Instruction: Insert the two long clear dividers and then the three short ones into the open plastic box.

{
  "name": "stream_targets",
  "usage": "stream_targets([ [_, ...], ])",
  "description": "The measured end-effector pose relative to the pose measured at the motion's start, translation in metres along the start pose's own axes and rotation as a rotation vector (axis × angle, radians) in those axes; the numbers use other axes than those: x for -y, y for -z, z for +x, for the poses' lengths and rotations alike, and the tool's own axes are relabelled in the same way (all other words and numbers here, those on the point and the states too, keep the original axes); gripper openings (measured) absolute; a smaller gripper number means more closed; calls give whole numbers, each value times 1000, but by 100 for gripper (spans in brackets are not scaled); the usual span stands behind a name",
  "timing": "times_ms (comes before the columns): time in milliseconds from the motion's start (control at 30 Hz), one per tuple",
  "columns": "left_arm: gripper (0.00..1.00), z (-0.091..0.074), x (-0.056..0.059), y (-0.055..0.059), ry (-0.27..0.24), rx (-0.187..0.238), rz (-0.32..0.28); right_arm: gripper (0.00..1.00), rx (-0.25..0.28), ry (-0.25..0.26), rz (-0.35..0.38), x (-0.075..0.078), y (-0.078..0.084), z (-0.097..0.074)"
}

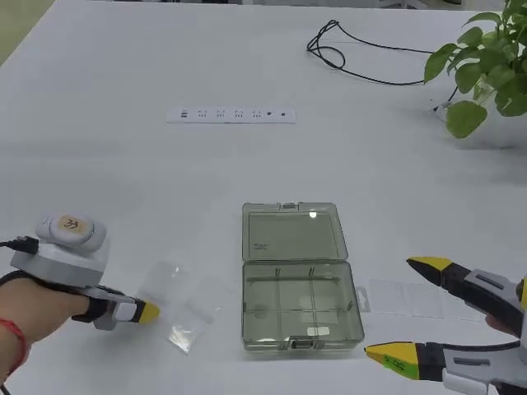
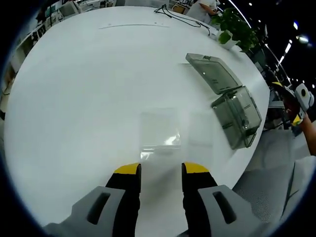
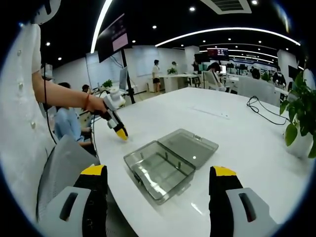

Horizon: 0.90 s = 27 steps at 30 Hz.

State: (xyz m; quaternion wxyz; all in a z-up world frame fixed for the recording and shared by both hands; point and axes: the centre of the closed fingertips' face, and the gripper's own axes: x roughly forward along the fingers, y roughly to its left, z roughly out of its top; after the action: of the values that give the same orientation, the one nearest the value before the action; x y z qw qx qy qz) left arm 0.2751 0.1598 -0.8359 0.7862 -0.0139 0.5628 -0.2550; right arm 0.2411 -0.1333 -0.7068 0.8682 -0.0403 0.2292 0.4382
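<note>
We aim our left hand-held gripper (image 2: 160, 169), jaws slightly apart, at the flat clear plastic dividers (image 2: 160, 131) lying left of the open smoky-grey plastic box (image 1: 292, 234), our right hand-held gripper (image 1: 408, 310) spread wide alongside, probably to steady it.

- My left gripper (image 1: 146, 312) sits at 8 o'clock in the head view, with its tips pointing toward 3 o'clock.
- Its jaws stand a narrow gap apart with nothing between them.
- My left hand (image 1: 37, 317) wraps the gripper's body, and there is a red band (image 1: 11, 336) on the wrist.
- My right gripper (image 1: 409, 310) enters at 4 o'clock and points toward 9 o'clock, its jaws spread wide and empty.
</note>
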Motion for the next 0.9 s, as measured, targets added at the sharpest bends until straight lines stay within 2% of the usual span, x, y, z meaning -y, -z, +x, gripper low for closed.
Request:
stream_targets([
  [67,31,0,2,-1,20,5,-17,85,-2,1,-2,1,0,0],
  [133,31,-1,6,-3,44,29,-61,85,-2,0,2,0,0,0],
  [200,31,-2,7,-4,58,39,-65,85,-5,0,2,1,1,0],
  [300,31,-4,12,-9,90,76,-109,85,-5,-4,1,2,3,1],
  [433,31,-10,19,-16,95,119,-95,85,-5,-14,3,0,1,3],
  [567,31,-19,30,-29,102,177,-74,85,4,-28,6,-4,-6,8],
  [733,31,-34,53,-49,118,263,-24,82,42,-45,24,-12,-24,14],
  [900,31,-44,73,-59,130,312,8,78,79,-56,53,-16,-41,22],
])
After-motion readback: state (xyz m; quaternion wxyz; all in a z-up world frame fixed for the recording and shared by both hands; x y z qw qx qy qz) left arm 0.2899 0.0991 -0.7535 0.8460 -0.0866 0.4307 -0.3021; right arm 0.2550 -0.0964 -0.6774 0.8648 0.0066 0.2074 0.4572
